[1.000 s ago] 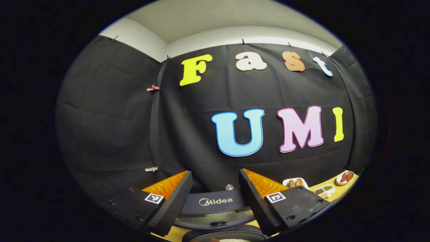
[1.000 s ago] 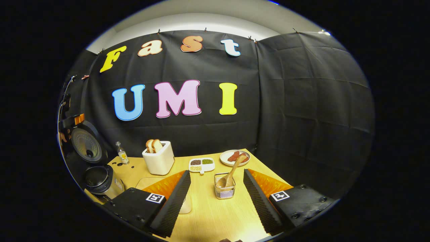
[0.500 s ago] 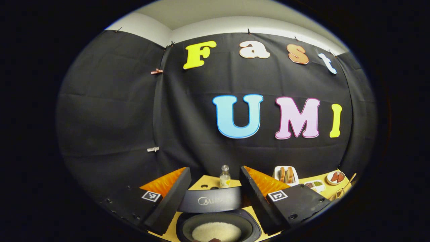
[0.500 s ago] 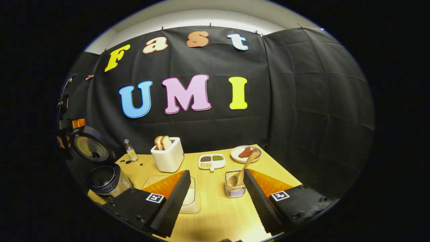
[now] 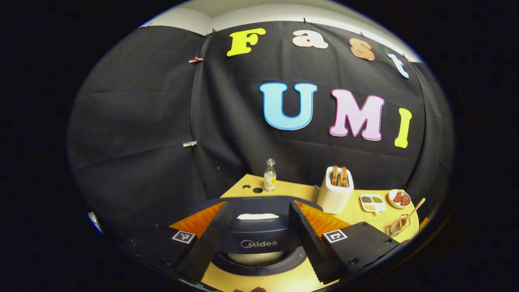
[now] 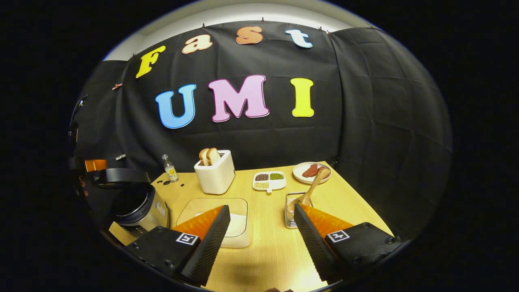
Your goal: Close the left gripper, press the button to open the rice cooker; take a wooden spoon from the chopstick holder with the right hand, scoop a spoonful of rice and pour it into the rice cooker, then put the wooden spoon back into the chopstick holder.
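The dark rice cooker [image 5: 259,265] stands right below my left gripper [image 5: 259,207], which is open. Its lid [image 5: 259,231] hangs partly lowered over the pot, and the lid's front edge lies between the two fingers; I cannot tell whether they touch it. From the right gripper view the cooker [image 6: 140,207] sits at the table's left, the lid [image 6: 117,176] nearly level above it. My right gripper [image 6: 261,209] is open and holds nothing above the table. The wooden spoon [image 6: 311,190] leans in the wire chopstick holder [image 6: 291,211] beside its right finger. A clear rice tray [image 6: 235,223] lies partly behind its left finger.
At the back of the wooden table [image 6: 267,251] stand a small bottle [image 6: 169,169], a white toaster with bread [image 6: 215,176], a divided dish of grains [image 6: 269,181] and a plate of sausage pieces [image 6: 310,172]. Black cloth walls close in the back and right.
The cooker lid has swung down from upright to partly lowered. The left gripper view has tilted, so more of the table shows. The right gripper has drawn back and stayed open.
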`<state>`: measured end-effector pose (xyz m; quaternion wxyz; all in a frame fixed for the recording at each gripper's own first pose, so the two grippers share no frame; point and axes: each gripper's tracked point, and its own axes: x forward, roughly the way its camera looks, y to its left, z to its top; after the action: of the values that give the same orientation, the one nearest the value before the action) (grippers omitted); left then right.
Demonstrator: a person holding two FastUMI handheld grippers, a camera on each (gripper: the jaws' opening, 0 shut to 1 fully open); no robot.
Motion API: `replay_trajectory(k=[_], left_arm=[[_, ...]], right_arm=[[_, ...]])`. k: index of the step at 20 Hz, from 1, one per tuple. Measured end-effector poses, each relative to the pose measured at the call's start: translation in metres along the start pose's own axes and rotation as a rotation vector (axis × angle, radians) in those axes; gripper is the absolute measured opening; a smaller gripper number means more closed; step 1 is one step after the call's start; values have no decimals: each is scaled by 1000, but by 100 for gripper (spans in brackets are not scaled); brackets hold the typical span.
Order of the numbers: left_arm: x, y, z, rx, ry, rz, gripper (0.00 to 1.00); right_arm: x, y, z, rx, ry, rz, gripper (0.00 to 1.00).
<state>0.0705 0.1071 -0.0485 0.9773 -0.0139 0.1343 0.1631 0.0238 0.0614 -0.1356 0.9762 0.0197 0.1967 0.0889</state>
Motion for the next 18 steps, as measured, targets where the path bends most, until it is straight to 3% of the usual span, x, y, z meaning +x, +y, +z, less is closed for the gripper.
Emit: replay_trajectory(k=[4,10,18], left_arm=[[2,-4,-57,8,66,-20,99],[6,-6,-100,38,104,-21,99],[10,-9,-110,53,96,-51,100]], right_arm=[[0,5,-11,-7,34,23,99],[0,10,-23,-30,73,50,99],[-4,19,-34,-50,97,87,99]])
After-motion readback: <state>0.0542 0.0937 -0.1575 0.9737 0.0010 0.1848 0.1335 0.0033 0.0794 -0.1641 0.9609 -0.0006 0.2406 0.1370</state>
